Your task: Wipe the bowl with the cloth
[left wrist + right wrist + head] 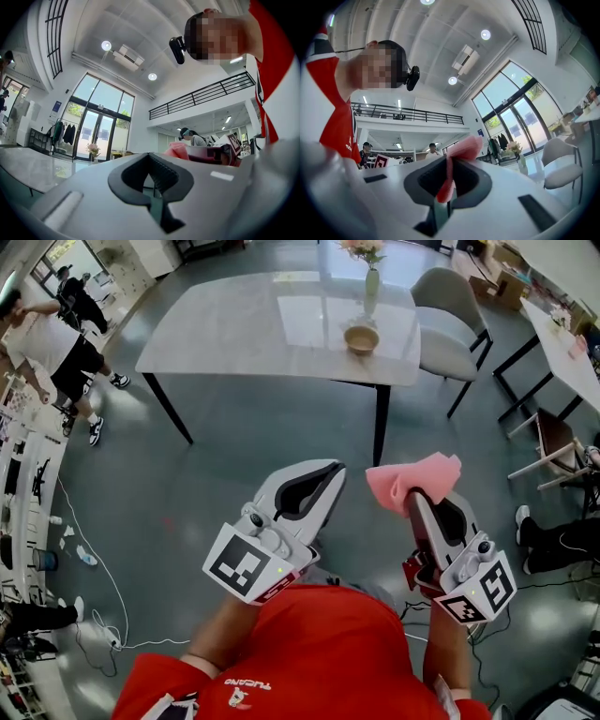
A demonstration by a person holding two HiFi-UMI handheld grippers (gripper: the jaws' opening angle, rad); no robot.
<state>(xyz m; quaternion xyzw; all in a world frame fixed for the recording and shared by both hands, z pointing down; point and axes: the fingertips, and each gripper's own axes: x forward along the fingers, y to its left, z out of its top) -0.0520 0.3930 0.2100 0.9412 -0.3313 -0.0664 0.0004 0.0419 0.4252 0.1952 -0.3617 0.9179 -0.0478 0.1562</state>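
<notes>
You hold the crumpled pink cloth [413, 480] in your right gripper [418, 499], whose jaws are clenched on a fold of it, and most of the fabric stands up above the tips. Your left gripper [328, 476] carries nothing; its jaws are pressed together with no thing between them. Both grippers hang in the air in front of your red shirt, above the grey floor [234, 484]. The small tan round bowl [361, 337] sits on the pale stone-look table [234, 329], just in front of a slim vase with pink flowers [372, 283], and it is well apart from you and from the cloth. So I judge that the task is only at its beginning: the cloth is in hand, but no wiping is done and the cloth has not yet touched the bowl. What is left is to come to the table, bring the cloth down into the bowl, perhaps hold the rim steady with the free gripper, and rub the inside and the edge.
</notes>
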